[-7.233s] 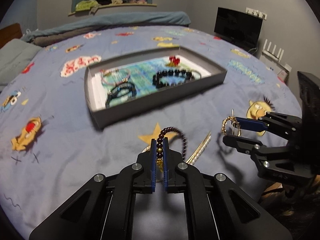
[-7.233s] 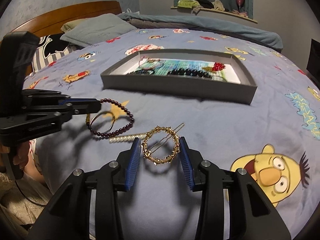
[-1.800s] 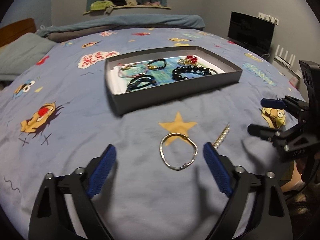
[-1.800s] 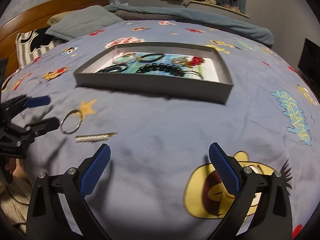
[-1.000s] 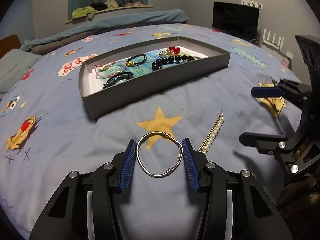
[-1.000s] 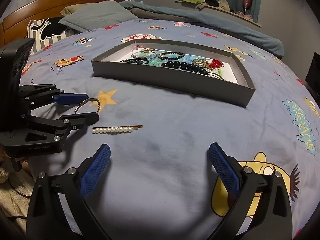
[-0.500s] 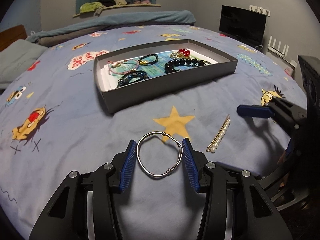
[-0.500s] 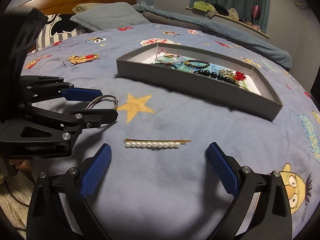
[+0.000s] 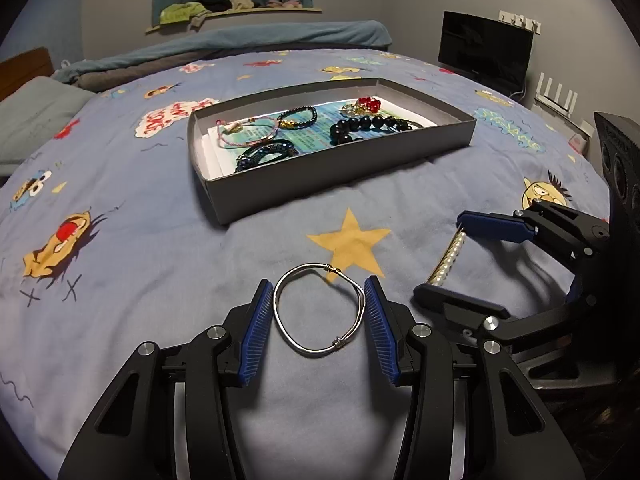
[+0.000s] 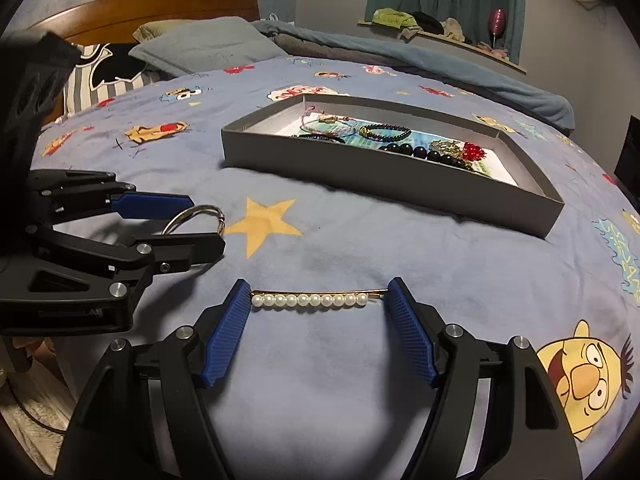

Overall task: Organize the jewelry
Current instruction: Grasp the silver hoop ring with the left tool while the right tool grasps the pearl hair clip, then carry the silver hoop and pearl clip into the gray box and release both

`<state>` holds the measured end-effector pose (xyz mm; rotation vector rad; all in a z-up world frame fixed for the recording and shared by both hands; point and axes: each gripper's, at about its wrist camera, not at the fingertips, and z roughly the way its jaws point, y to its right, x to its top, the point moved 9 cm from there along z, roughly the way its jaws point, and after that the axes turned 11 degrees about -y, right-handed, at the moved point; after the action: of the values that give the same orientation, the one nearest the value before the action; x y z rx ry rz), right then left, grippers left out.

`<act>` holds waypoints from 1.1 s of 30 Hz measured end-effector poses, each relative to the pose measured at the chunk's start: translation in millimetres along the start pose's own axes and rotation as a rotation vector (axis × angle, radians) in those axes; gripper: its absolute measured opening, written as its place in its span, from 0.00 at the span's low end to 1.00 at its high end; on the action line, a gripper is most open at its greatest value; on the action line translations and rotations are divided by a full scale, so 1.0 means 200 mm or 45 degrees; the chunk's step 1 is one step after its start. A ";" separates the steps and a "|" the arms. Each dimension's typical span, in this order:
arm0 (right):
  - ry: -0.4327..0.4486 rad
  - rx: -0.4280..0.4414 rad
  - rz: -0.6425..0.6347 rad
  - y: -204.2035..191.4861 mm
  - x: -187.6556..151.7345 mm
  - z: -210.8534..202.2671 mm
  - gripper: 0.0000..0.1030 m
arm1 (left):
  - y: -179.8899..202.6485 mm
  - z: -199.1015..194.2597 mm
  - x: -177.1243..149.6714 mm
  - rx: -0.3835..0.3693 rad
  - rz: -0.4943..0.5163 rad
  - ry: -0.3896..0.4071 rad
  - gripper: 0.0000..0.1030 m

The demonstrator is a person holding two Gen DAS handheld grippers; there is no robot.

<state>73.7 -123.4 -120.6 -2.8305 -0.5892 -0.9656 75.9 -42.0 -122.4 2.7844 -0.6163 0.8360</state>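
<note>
Your right gripper [image 10: 318, 310] had the gold hairpin with a row of white pearls [image 10: 310, 300] lying crosswise between its closing blue pads, long axis end to end across the gap, on the blue cartoon bedspread [image 10: 360, 248]. Your left gripper [image 9: 319, 312] was clamped on the silver wire bangle [image 9: 319, 310], just beside it. The open grey cardboard box [image 10: 384, 178] lay ahead, well apart from both.

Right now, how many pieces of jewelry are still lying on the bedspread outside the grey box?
2. A silver wire bangle lies by the yellow star, between the left hand-held gripper's pads. A gold hairpin with white pearls lies beside it, lengthwise between the right hand-held gripper's closing pads.
</note>
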 end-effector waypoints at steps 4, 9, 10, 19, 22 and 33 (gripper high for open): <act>0.023 0.011 0.028 0.05 0.02 -0.05 0.68 | 0.00 -0.02 0.01 -0.020 -0.011 0.012 0.47; 0.038 0.024 0.062 0.13 0.06 -0.10 0.68 | 0.00 -0.07 0.05 -0.026 -0.004 0.030 0.47; 0.040 0.024 0.069 0.14 0.06 -0.10 0.68 | 0.00 -0.07 0.06 -0.025 -0.002 0.031 0.47; 0.065 0.009 0.145 0.37 0.17 -0.18 0.68 | -0.05 -0.17 0.26 -0.018 -0.005 0.087 0.47; 0.071 -0.023 0.162 0.46 0.23 -0.20 0.68 | -0.08 -0.18 0.35 -0.001 -0.006 0.101 0.47; 0.041 -0.075 0.239 0.74 0.46 -0.07 0.68 | -0.14 -0.08 0.64 -0.032 -0.046 0.092 0.47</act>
<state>190.6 -233.0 -48.7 -2.8509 -0.2893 -1.0075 177.2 -56.2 -38.0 2.7207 -0.5587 0.9108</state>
